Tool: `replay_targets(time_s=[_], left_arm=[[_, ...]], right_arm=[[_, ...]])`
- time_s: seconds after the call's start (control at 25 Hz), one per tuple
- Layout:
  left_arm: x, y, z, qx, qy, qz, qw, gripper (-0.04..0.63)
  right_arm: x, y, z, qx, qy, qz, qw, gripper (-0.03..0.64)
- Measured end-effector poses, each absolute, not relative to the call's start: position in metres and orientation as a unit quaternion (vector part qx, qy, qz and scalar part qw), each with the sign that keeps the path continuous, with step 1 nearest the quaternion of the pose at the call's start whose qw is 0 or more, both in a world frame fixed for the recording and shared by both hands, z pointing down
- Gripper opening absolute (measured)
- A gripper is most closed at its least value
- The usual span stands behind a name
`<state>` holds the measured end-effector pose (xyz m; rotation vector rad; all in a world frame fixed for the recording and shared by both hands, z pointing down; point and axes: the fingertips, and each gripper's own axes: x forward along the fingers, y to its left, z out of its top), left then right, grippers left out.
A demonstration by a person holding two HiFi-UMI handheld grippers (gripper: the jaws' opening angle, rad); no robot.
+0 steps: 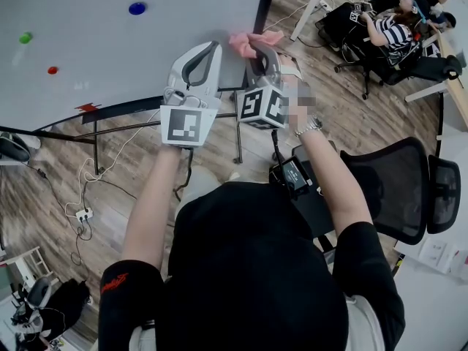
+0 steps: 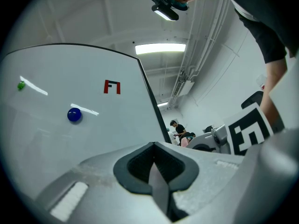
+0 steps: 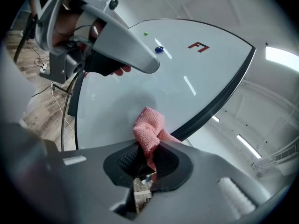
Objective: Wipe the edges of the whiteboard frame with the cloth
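While my right gripper clenches the pink cloth just beside the dark whiteboard frame, my left gripper hangs closed and empty nearby; with only a bunched corner pinched, I judge the cloth could tug loose against the frame.

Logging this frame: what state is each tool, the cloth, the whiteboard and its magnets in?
Left tool: shut, nothing between its jaws.
Right tool: shut on the pink cloth.
Pink cloth: bunched, pinched at one end, by the dark frame; contact unclear.
Whiteboard: bare apart from a red mark and three magnets.
Blue magnet, green magnet, red magnet: stuck on the board, apart.
Office chair: unoccupied.
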<state>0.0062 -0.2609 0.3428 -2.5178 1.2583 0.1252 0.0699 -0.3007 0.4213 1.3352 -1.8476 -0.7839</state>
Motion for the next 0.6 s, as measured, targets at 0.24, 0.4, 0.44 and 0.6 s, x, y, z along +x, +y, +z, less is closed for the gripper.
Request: replay_targets(time_s=[0.24, 0.4, 0.44, 0.6], left_arm=[[0.003, -0.262, 0.348, -0.882, 0.443, 0.04, 0.156, 0.002], [0.002, -0.262, 0.351, -0.882, 0.445, 0.04, 0.152, 0.002], [0.002, -0.262, 0.351, -0.882, 0.445, 0.04, 0.151, 0.002], [0.002, -0.264, 0.355, -0.882, 0.445, 0.037, 0.149, 0.002]], right_arm=[[0.067, -0.302, 0.431, 0.514, -0.718, -0.297, 0.364, 0.031], [0.067, -0.301, 0.439, 0.51, -0.719, -0.295, 0.37, 0.031], [0.067, -0.301, 0.44, 0.509, -0.719, -0.294, 0.37, 0.031], [0.068, -0.303, 0.443, 0.504, -0.72, -0.296, 0.374, 0.031]])
